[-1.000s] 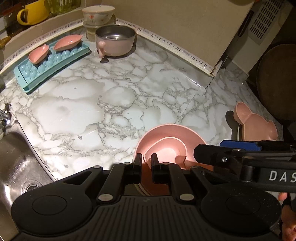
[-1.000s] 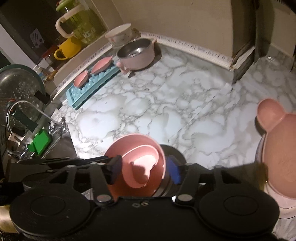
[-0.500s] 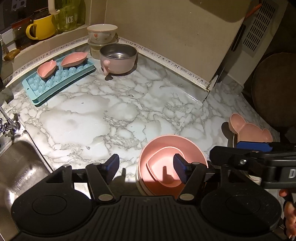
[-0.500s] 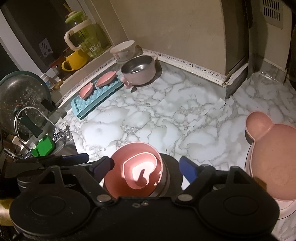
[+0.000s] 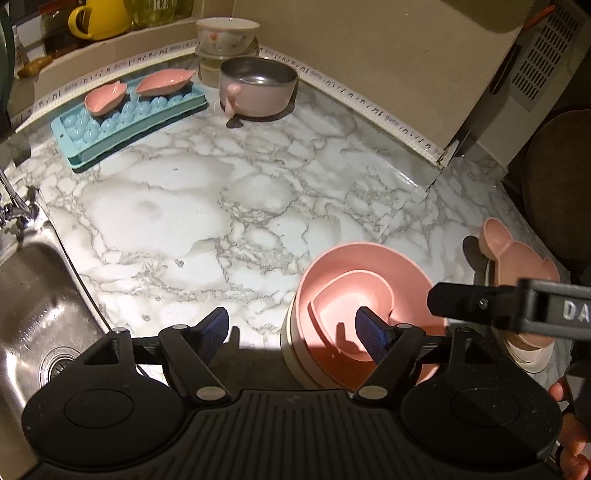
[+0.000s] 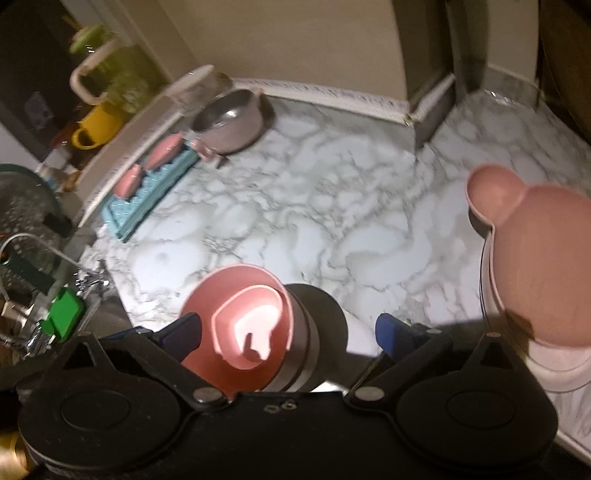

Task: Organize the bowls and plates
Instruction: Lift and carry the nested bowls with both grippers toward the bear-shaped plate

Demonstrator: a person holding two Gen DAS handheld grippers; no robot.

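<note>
Left gripper (image 5: 293, 332): jaws wide apart, just been opening, nothing held. Its right pad hangs over the pink bowl (image 5: 369, 291); whether it touches is unclear. Its left pad stands over bare marble counter (image 5: 166, 206).

Right gripper (image 6: 288, 328): jaws near their widest, just been opening, nothing gripped. The pink bowl (image 6: 240, 317) sits between the pads, close by the left one, well clear of the right.

Bowl stack: pink bowl on top of a pale bowl (image 5: 291, 347), with a small pink dish (image 5: 351, 299) nested inside. Stack rests on the counter just ahead of both grippers.

Bear plate (image 5: 517, 258): pink, with round ears, on a white base, right of both grippers and near the counter's edge.

Far ahead, by the wall: steel pot (image 5: 258, 88) with a pink handle; a floral bowl (image 5: 227, 35) behind it on a stack.

Ahead left: blue tray (image 5: 122, 122) carrying two pink leaf dishes (image 5: 105, 99).

Near left: sink (image 5: 33, 314) beside the left gripper.

Ledge, far left: yellow mug (image 5: 99, 18).

A hand (image 5: 570, 424) shows at the right edge of the left view.
</note>
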